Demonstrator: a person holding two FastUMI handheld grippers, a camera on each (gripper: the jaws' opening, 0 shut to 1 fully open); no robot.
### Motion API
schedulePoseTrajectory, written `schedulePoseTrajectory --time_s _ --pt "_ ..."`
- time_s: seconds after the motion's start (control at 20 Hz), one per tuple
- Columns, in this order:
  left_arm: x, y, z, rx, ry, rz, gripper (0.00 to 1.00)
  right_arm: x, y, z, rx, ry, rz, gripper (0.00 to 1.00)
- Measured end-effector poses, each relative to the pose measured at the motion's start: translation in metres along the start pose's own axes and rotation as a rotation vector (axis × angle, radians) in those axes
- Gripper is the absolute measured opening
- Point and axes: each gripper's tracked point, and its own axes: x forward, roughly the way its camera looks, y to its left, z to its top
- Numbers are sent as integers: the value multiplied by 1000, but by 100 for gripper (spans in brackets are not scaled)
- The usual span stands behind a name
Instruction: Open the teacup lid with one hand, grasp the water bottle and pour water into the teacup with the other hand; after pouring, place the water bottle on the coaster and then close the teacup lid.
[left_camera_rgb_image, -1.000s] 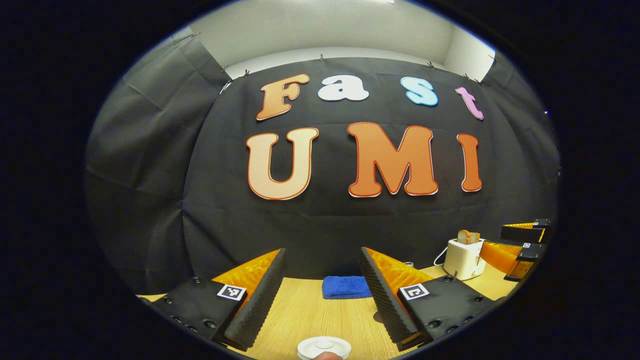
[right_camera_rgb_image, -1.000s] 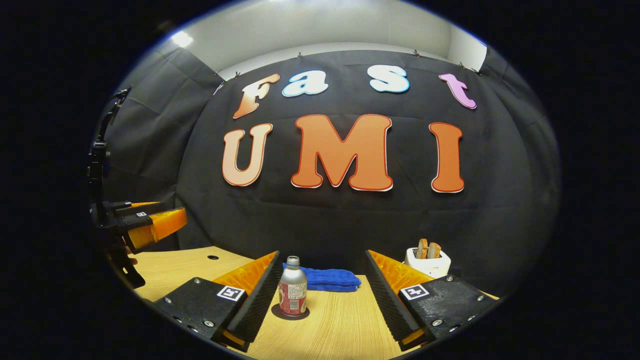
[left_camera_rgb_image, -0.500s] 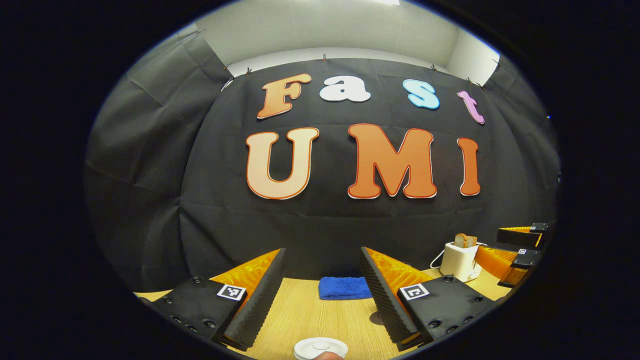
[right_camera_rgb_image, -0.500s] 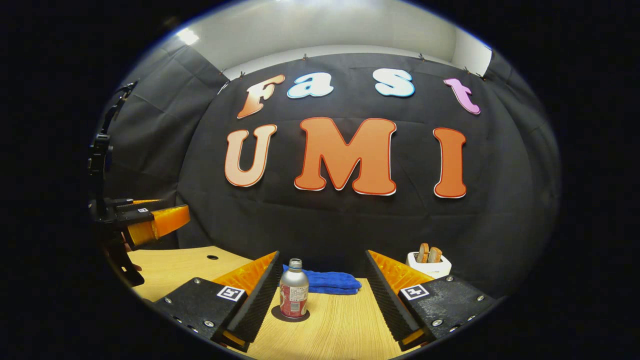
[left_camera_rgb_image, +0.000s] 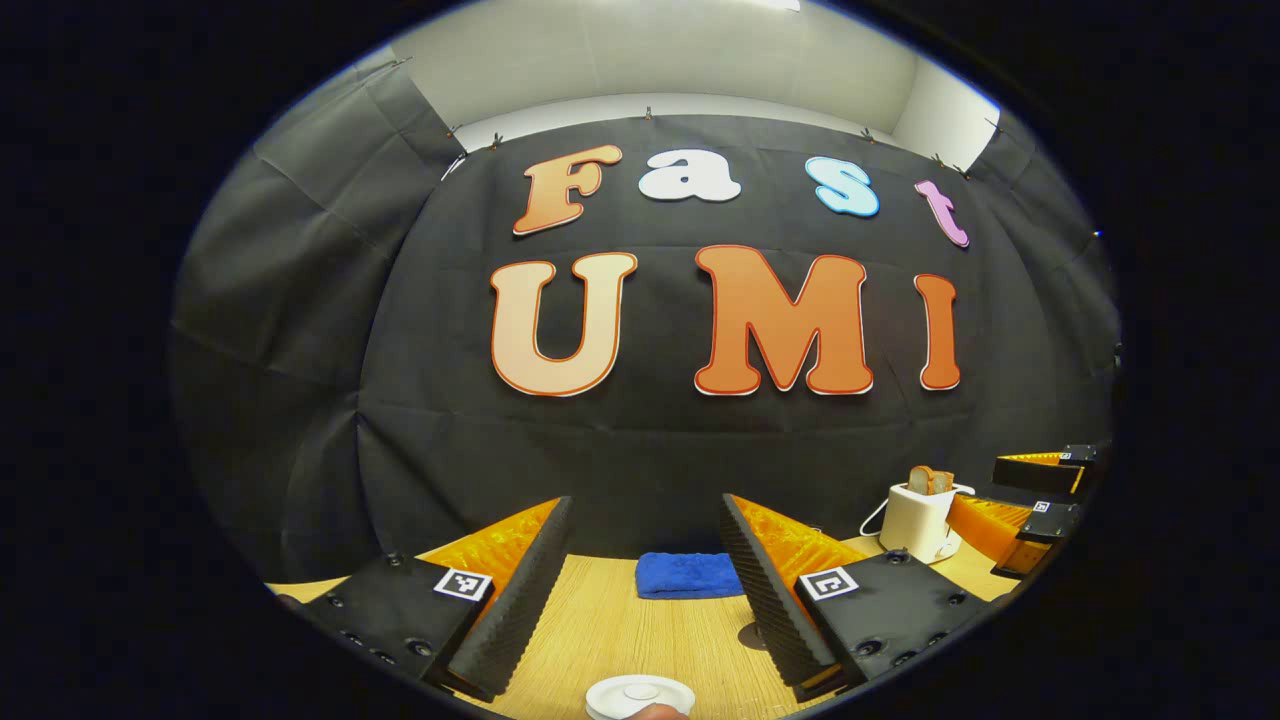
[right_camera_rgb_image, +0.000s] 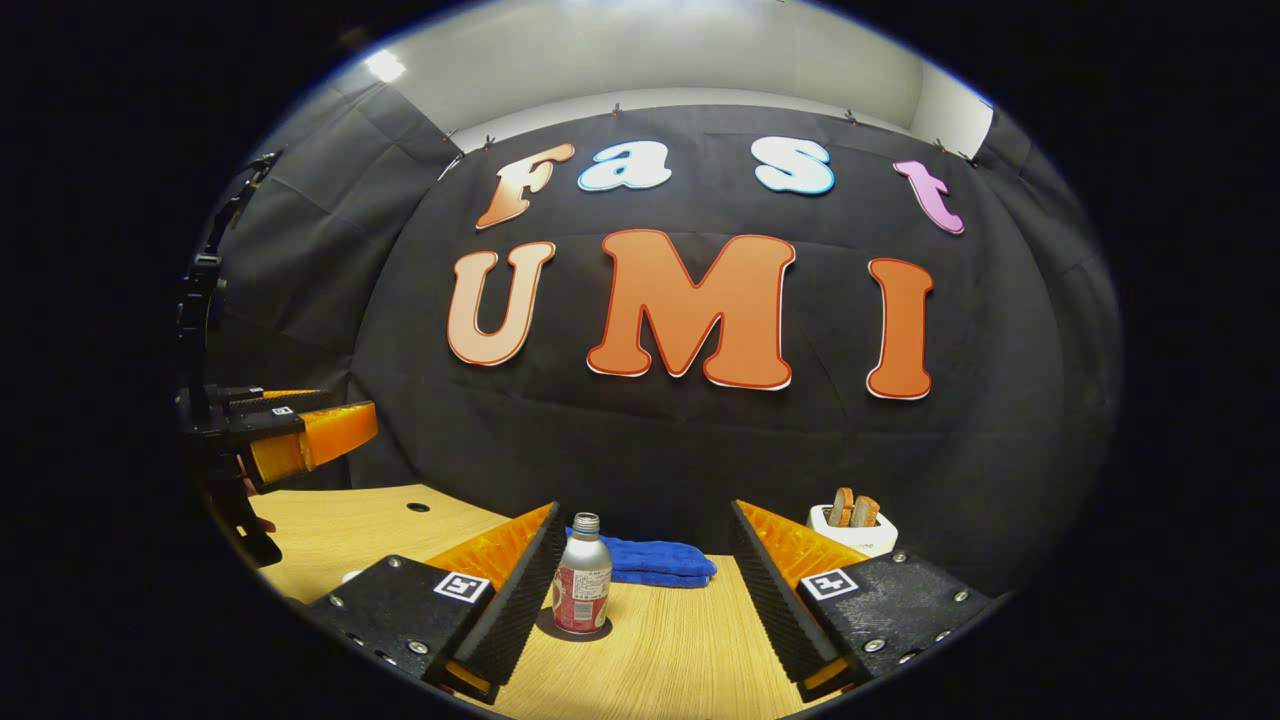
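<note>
So the left tool (left_camera_rgb_image: 645, 545) is hanging over the wooden bench (left_camera_rgb_image: 620, 625) with its fingers spread wide, nothing between them. The white teacup lid (left_camera_rgb_image: 640, 695) sits right at the bottom edge of the left gripper view, just short of the gap between those fingers, and it looks like it's on the cup, though the cup itself is cut off so I can't really tell. Past the lid, against the back wall, there's a folded blue towel (left_camera_rgb_image: 688, 575). Off to the right of the towel is a white toaster (left_camera_rgb_image: 920, 520) with bread poking out, and the right tool (left_camera_rgb_image: 1035, 495) shows next to that.

In the right gripper view, the right tool (right_camera_rgb_image: 645, 545) is spread open too, holding nothing. The water bottle (right_camera_rgb_image: 582, 588) stands upright on a dark round coaster (right_camera_rgb_image: 575, 630), close to the left finger but not touching it as far as I can see. The towel lies just behind the bottle.
</note>
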Motion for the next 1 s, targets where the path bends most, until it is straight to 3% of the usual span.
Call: schedulePoseTrajectory --time_s 0.2,0.5,0.65,0.75,0.85,1.0 --pt "-1 -1 0 2 -1 -3 99 0 0 1 -1 -3 3 94" --pt "-2 -2 1 10 5 3 100 2 -3 -1 -19 6 -10 100" --pt "-1 -2 0 8 9 4 100 2 -3 0 -26 9 -11 97" --pt "-1 0 -4 10 21 9 92 2 -3 -3 -26 21 -12 97" --pt "-1 0 -7 8 36 11 92 2 -4 -4 -24 28 -15 97" --pt "-7 7 -8 3 47 14 100 1 -7 -1 -31 31 -24 100"
